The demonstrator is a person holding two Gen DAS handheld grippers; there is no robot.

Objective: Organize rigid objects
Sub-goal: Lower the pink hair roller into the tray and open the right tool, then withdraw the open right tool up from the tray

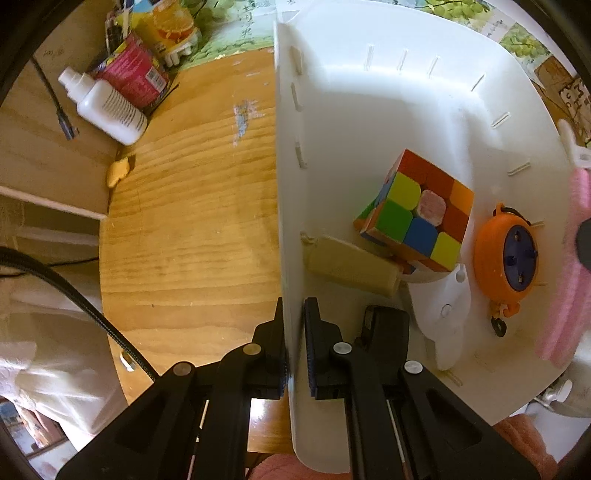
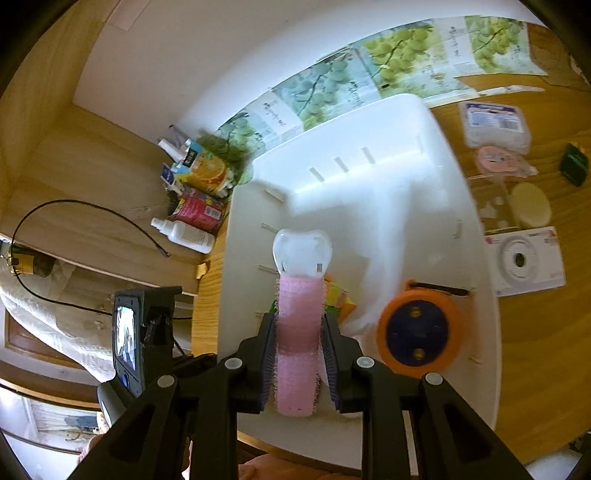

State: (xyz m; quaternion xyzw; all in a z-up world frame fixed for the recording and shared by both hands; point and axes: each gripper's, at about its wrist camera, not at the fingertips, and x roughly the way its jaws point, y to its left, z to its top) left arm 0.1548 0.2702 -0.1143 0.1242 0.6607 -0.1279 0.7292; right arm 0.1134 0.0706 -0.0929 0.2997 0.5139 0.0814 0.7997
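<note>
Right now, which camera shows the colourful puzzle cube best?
The left wrist view: the colourful puzzle cube lies in plain sight inside the white plastic bin. In the right wrist view, only a yellow-orange corner peeks out beside the pink fuzzy roller.

A white squeeze bottle [image 1: 107, 107], a red snack pouch [image 1: 135, 75] and an orange juice carton [image 1: 171, 27] are found heaped at the wooden table's [image 1: 192, 229] far left corner, grape-printed sheets [image 2: 402, 59] being laid along its far edge.
</note>
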